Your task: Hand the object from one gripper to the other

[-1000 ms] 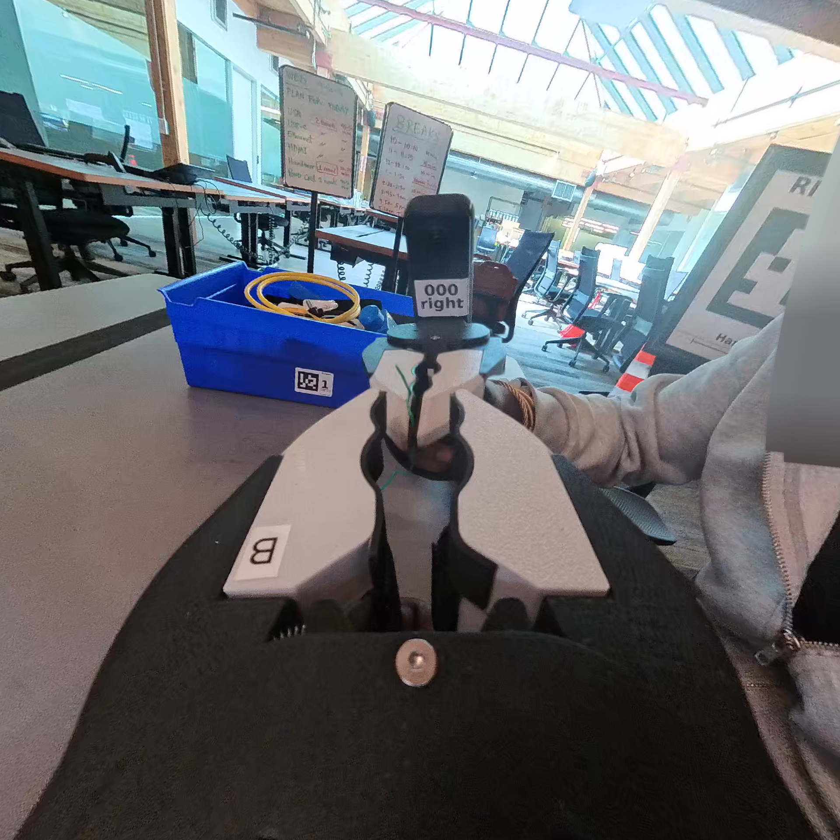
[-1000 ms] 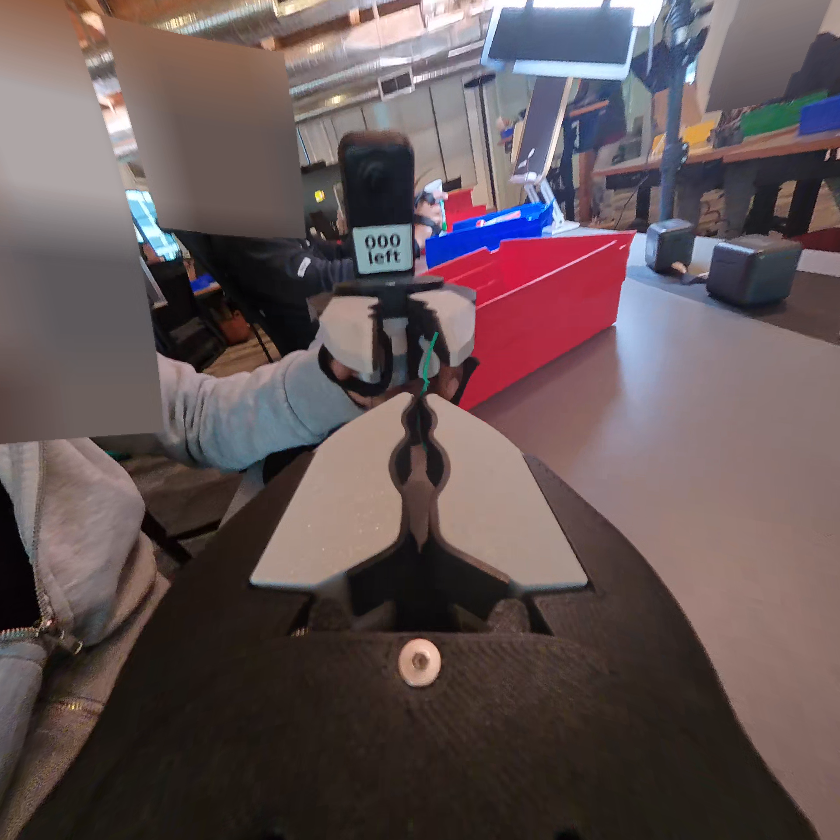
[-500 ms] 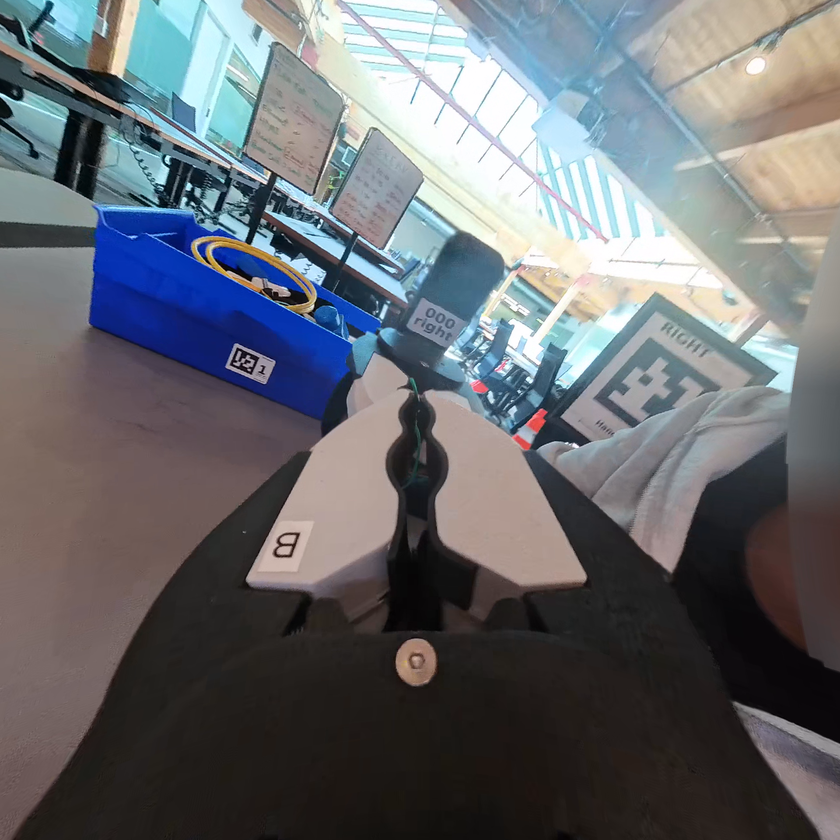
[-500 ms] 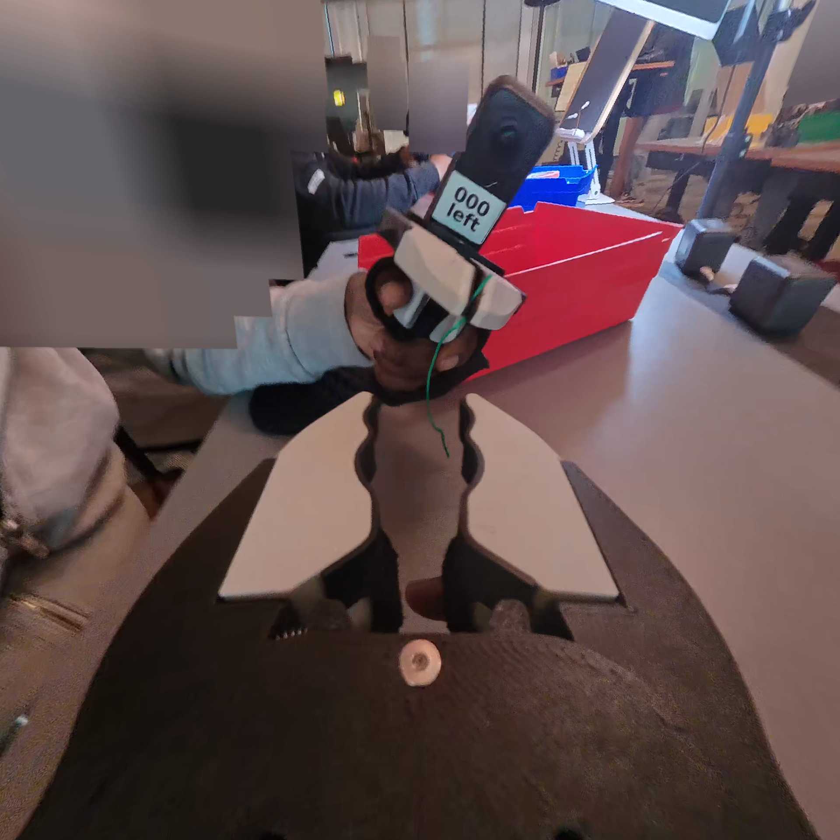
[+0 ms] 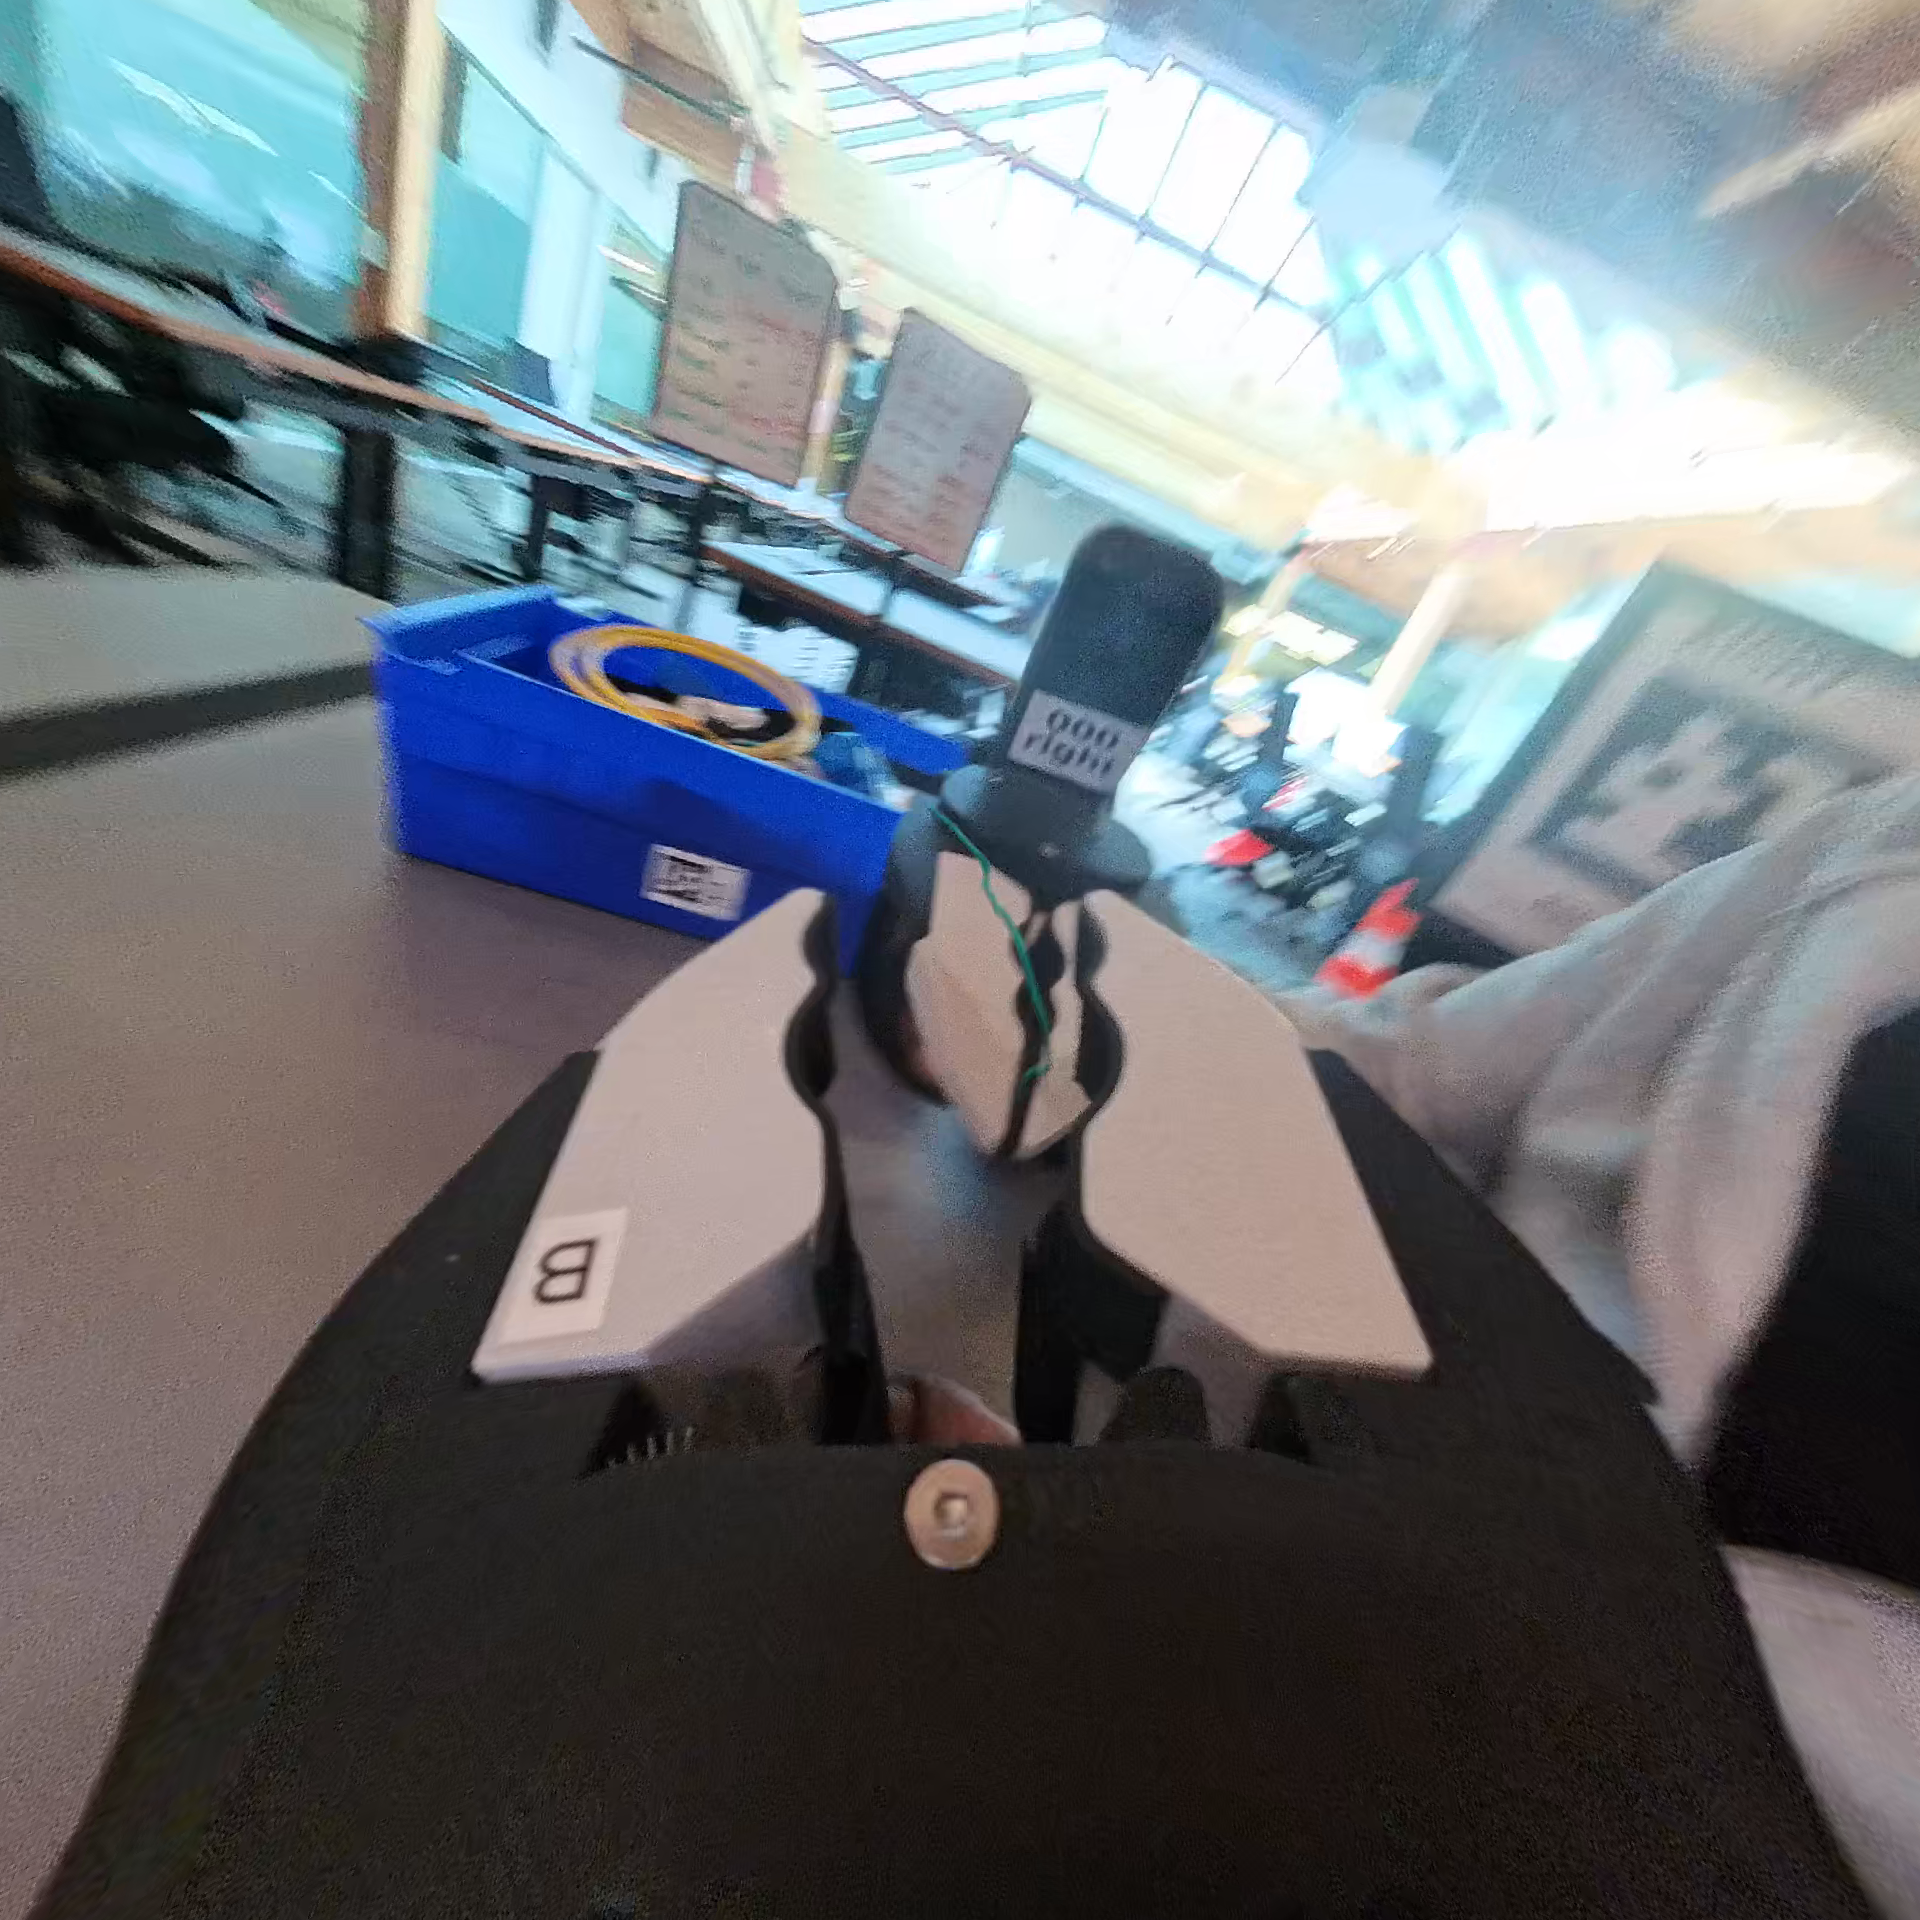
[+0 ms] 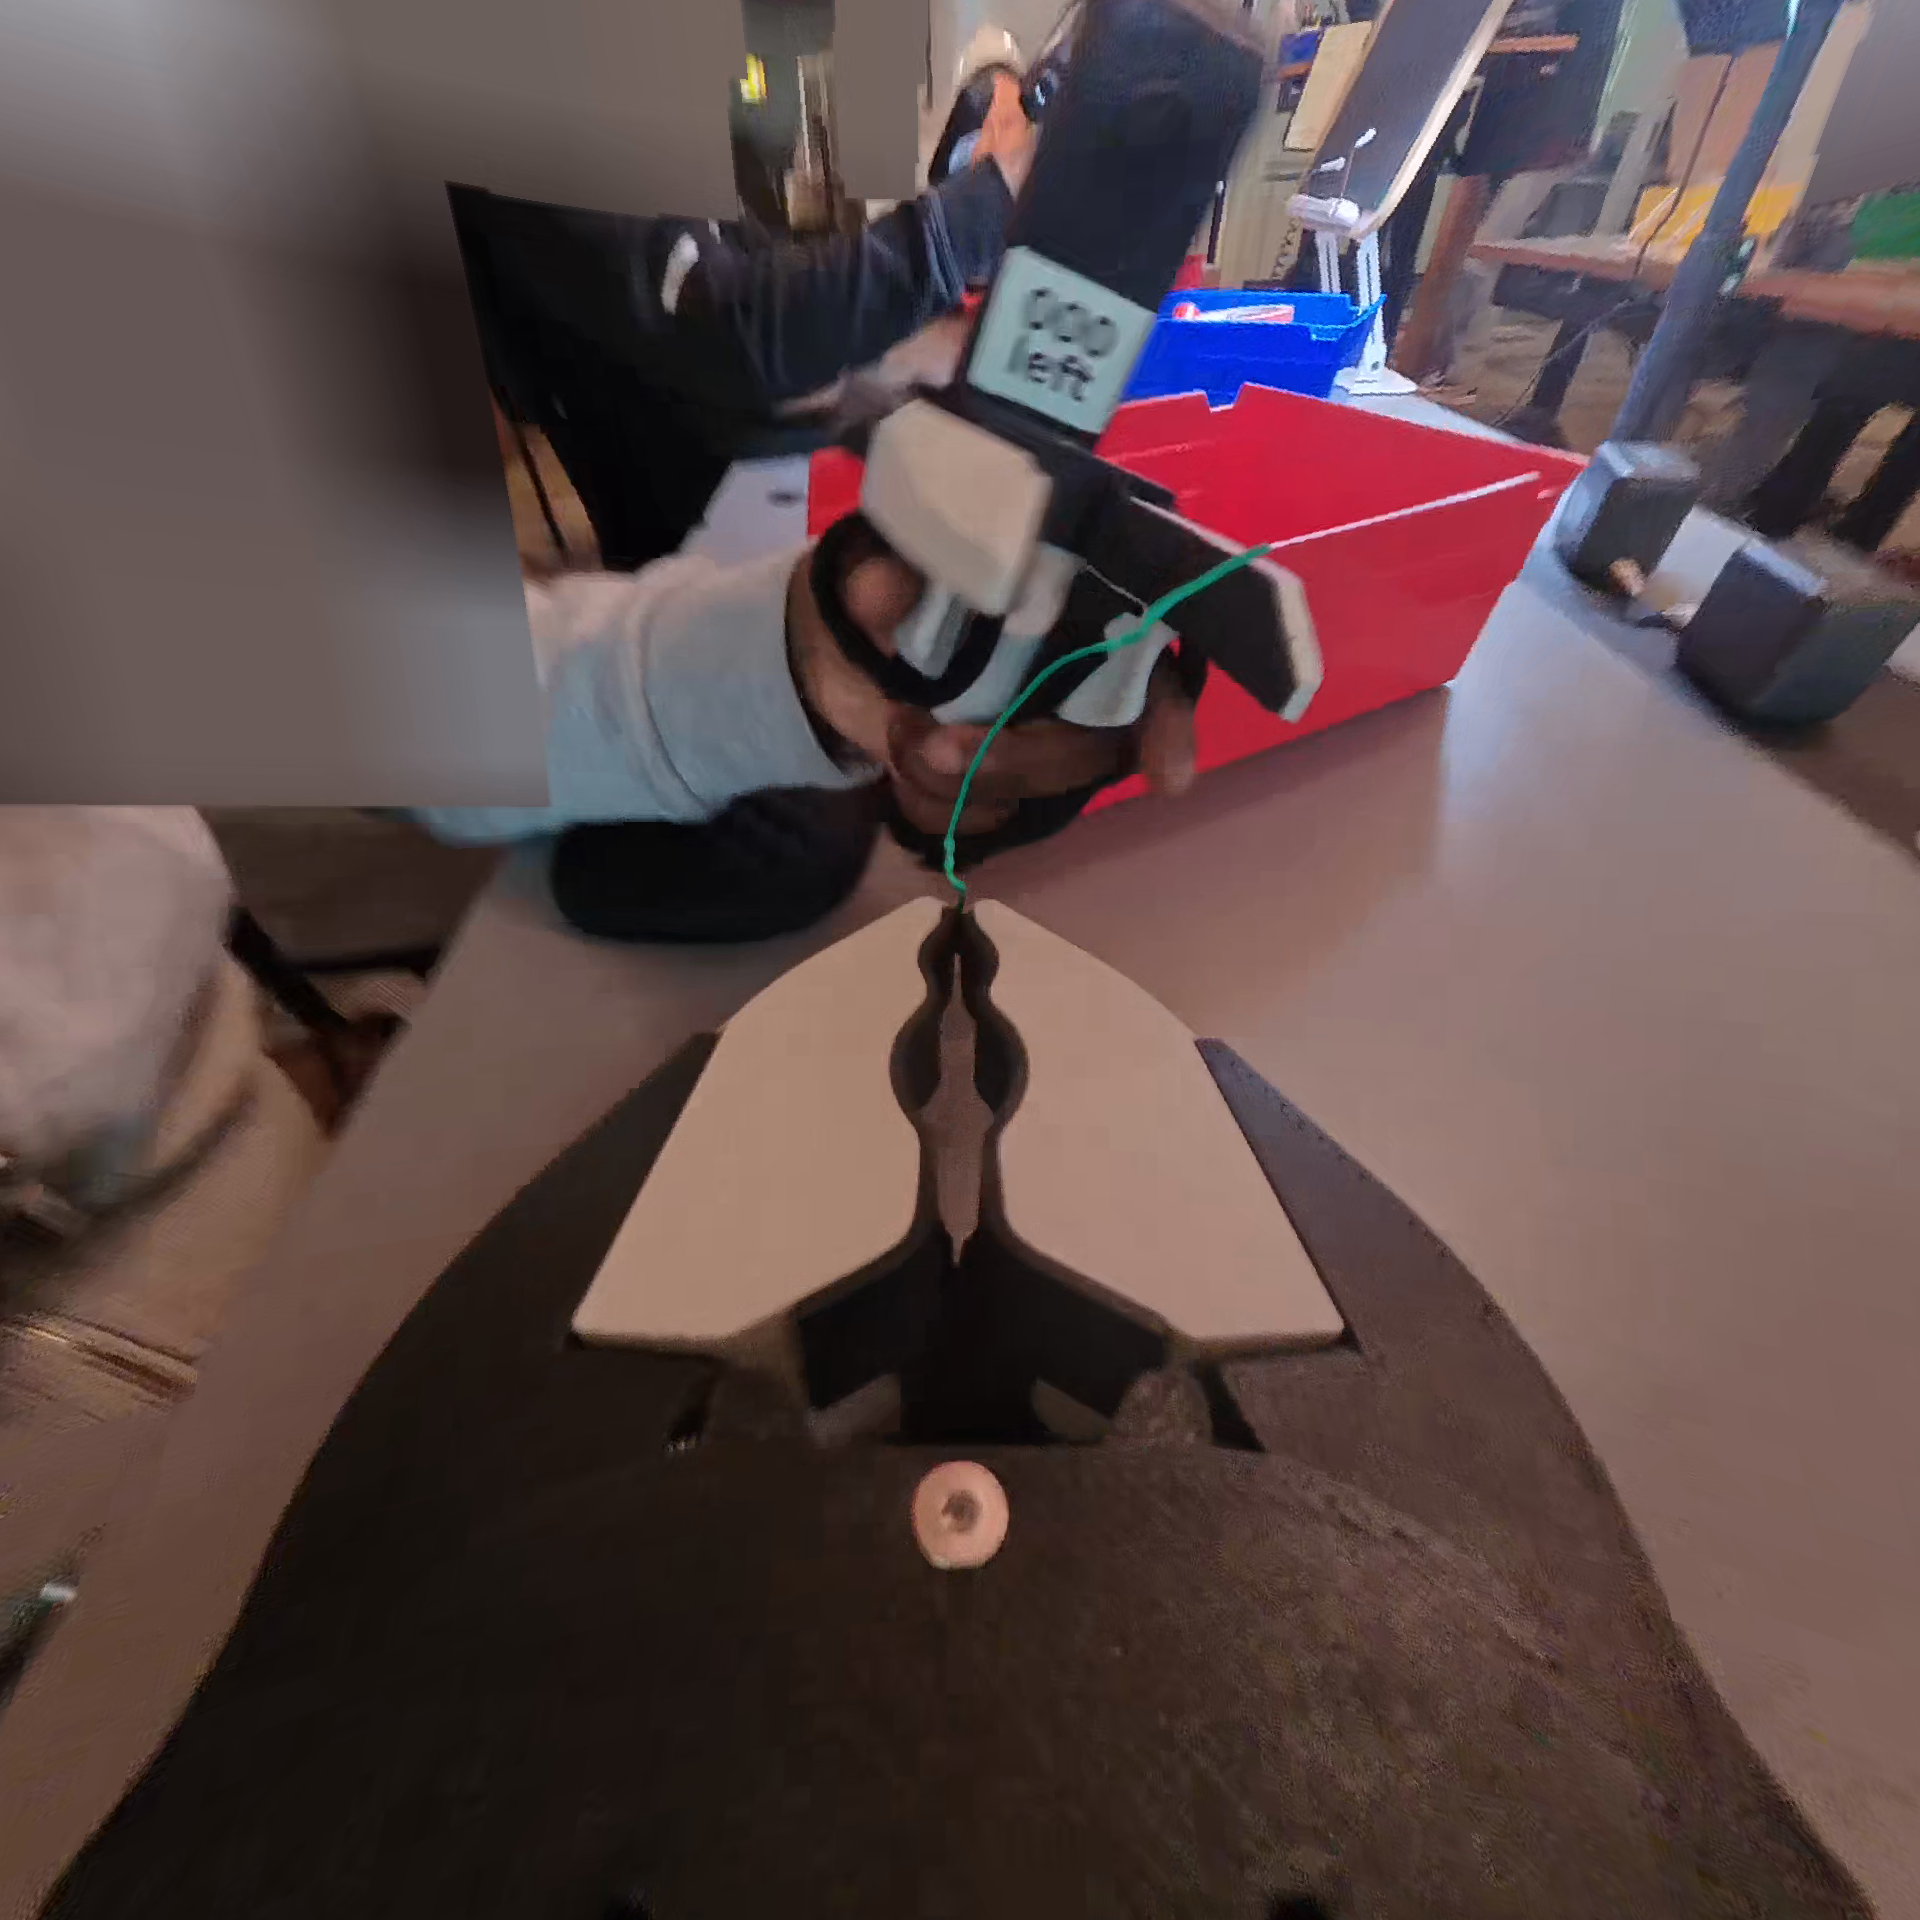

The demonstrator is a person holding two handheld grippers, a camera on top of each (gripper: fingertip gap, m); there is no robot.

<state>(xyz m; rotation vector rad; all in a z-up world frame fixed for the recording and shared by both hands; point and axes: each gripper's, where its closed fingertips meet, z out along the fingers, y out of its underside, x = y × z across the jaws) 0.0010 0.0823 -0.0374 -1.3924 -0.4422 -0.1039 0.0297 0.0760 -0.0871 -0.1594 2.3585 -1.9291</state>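
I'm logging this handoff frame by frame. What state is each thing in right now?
left gripper: open, holding nothing.
right gripper: shut on the green wire at its tips.
green wire: pinched at one end, curving up freely.
blue bin: on the table, holding a coiled yellow cable.
red bin: on the table, contents not visible.

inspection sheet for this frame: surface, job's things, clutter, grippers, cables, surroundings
Surface: grey table, bare near the grippers.
Job's things: thin green wire, one end pinched at the right gripper's tips, arcing toward the left gripper.
Clutter: blue bin; red bin; two dark blocks.
Grippers: left gripper open; right gripper shut on the wire.
Cables: yellow coil in the blue bin.
Surroundings: whiteboards, desks, person in grey sleeve.
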